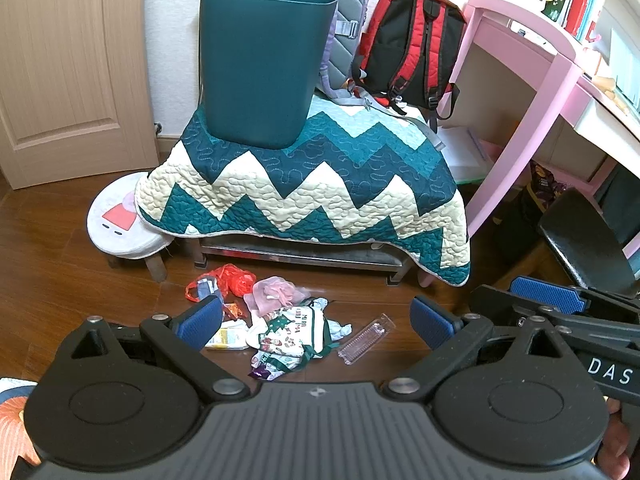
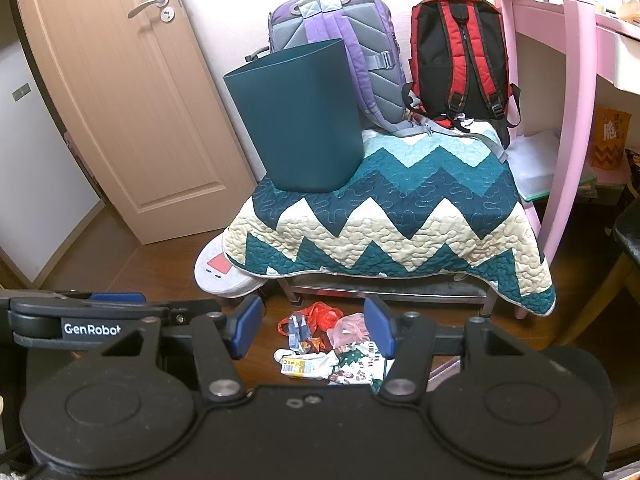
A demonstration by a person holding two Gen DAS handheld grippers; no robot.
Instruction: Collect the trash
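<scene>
A pile of trash lies on the wooden floor in front of a low bench: a red plastic bag [image 1: 236, 280], a pink wrapper [image 1: 272, 296], printed white-green wrappers [image 1: 288, 336], a yellow-white packet [image 1: 226, 338] and a clear plastic tray [image 1: 366, 338]. The pile also shows in the right wrist view [image 2: 320, 344]. A dark teal bin [image 1: 260, 68] [image 2: 296, 120] stands on the bench's quilt. My left gripper [image 1: 316, 322] is open and empty above the pile. My right gripper [image 2: 314, 330] is open and empty above it too, and shows in the left wrist view [image 1: 548, 300].
A zigzag quilt [image 1: 312, 184] covers the bench. A purple backpack [image 2: 340, 36] and a red-black backpack [image 2: 460, 56] lean at the back. A small stool [image 1: 124, 224] stands left, a pink desk [image 1: 532, 92] and a black chair [image 1: 584, 240] right, a door [image 2: 120, 100] left.
</scene>
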